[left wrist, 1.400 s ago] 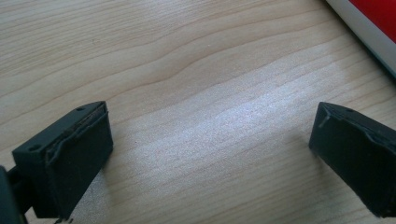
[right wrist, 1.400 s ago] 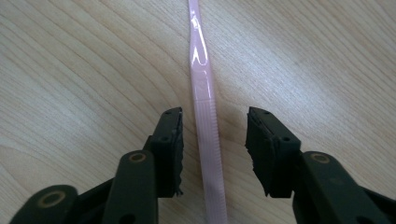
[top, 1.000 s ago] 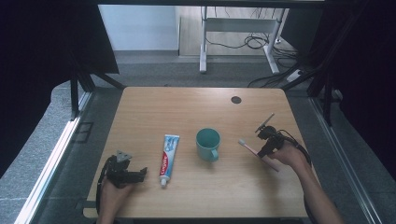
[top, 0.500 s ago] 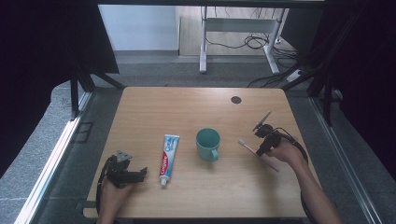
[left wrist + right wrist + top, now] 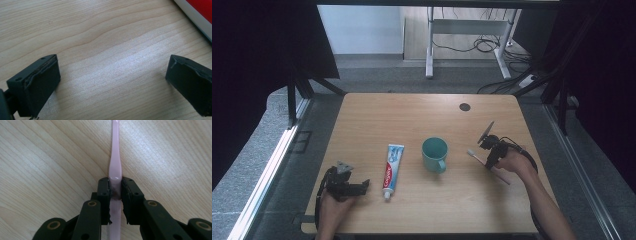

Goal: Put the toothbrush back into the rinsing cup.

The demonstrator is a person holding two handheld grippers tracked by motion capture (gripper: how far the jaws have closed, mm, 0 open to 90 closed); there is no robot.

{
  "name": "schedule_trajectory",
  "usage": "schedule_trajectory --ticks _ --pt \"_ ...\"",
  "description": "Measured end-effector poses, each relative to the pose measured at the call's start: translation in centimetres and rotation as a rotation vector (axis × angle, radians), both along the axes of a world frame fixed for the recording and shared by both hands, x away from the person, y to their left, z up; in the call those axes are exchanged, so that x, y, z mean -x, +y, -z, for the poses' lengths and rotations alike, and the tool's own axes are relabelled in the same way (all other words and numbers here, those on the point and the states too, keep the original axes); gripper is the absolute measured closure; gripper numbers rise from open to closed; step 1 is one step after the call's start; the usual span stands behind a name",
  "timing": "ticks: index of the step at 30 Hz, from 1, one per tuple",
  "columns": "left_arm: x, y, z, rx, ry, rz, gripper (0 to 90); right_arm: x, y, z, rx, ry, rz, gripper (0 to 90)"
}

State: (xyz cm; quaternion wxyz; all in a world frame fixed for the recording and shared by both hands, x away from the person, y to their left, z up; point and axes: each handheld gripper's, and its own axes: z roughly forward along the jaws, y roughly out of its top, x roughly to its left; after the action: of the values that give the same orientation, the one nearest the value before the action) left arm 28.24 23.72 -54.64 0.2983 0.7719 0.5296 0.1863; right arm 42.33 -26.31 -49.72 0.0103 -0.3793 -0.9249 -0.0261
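– Counting what lies on the wooden table (image 5: 422, 205): what do you have in front of you?

– You have one pink toothbrush (image 5: 488, 166), one teal mug (image 5: 435, 154) and one tube of toothpaste (image 5: 392, 164), plus your two grippers.

– Where is the toothbrush?

– It lies flat on the table, to the right of the mug and apart from it, bristle end toward the mug. Your right gripper (image 5: 115, 188) pinches its handle; the jaws have just been closing and now press on the pink handle from both sides.

– And your other hand?

– Your left gripper (image 5: 112, 80) rests near the front left edge, jaws spread wide over bare wood, with the toothpaste tube just beside it.
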Motion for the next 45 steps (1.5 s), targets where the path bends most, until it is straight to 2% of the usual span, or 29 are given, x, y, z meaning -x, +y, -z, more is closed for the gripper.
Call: schedule_trajectory --ticks 1,7,14,31,45 --pt "0.0 0.0 0.0 0.0 0.0 0.0 0.0 -0.1 0.3 0.2 0.016 0.008 -0.001 75.9" --pt "0.0 0.0 0.0 0.0 0.0 0.001 0.0 -0.2 0.5 0.2 0.021 0.017 0.007 77.7" --pt "0.0 0.0 0.0 0.0 0.0 0.001 0.0 -0.1 0.2 0.1 -0.003 0.023 0.038 78.3" --pt "0.0 0.0 0.0 0.0 0.0 0.002 0.0 0.6 0.3 -2.1 -0.07 -0.035 0.026 78.4" --pt "0.0 -0.1 0.0 0.001 -0.001 -0.002 0.0 1.5 -0.1 -3.6 -0.159 -0.105 0.031 78.4"
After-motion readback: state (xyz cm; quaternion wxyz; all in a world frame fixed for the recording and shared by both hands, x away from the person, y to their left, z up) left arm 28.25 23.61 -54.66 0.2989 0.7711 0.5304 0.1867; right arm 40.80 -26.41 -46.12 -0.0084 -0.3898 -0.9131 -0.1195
